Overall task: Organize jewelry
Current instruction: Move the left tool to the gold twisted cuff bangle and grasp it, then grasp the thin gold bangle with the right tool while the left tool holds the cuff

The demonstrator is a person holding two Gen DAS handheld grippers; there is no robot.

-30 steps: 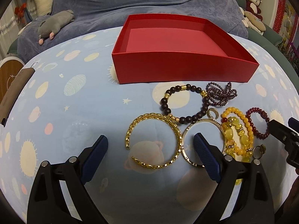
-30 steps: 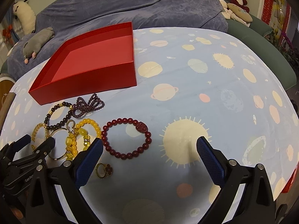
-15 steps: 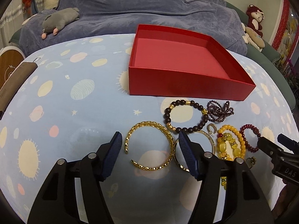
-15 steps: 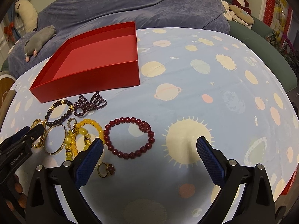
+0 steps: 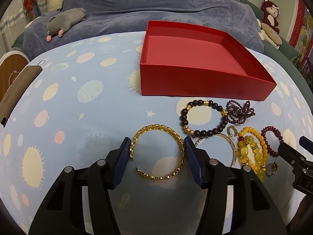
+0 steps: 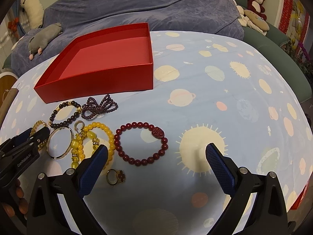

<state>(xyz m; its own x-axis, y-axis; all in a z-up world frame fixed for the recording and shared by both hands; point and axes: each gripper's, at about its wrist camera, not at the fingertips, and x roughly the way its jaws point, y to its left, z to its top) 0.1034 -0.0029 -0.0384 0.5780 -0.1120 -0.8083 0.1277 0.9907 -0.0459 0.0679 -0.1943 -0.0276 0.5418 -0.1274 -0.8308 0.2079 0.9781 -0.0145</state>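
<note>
Left claw [image 5: 157,148]: I have its jaws closing around the gold open cuff bangle [image 5: 158,154], which lies flat on the table [image 5: 82,117] between the two pads; both pads appear to be at its outer edges, though I cannot tell whether they press yet. Right claw [image 6: 156,156]: jaws wide, nothing between them, hovering over the dark red bead bracelet [image 6: 141,144] and the small ring [image 6: 115,176].

The red box [image 5: 195,82], judged to be the destination, sits empty behind the jewelry. The remaining pieces cluster to the right of the bangle: the brown bead bracelet [image 5: 204,118], the purple bead strand [image 5: 241,111], the thin metal bangle [image 5: 232,146] and the yellow bead bracelet [image 5: 252,148].

Risks, as I judge them: the cuff has a gap, so squeezing may flex it and let it spring out sideways; a flat-lying hoop may skid on the printed cloth instead of lifting; the right-hand pad stands just beside the thin metal bangle and could drag it along.
</note>
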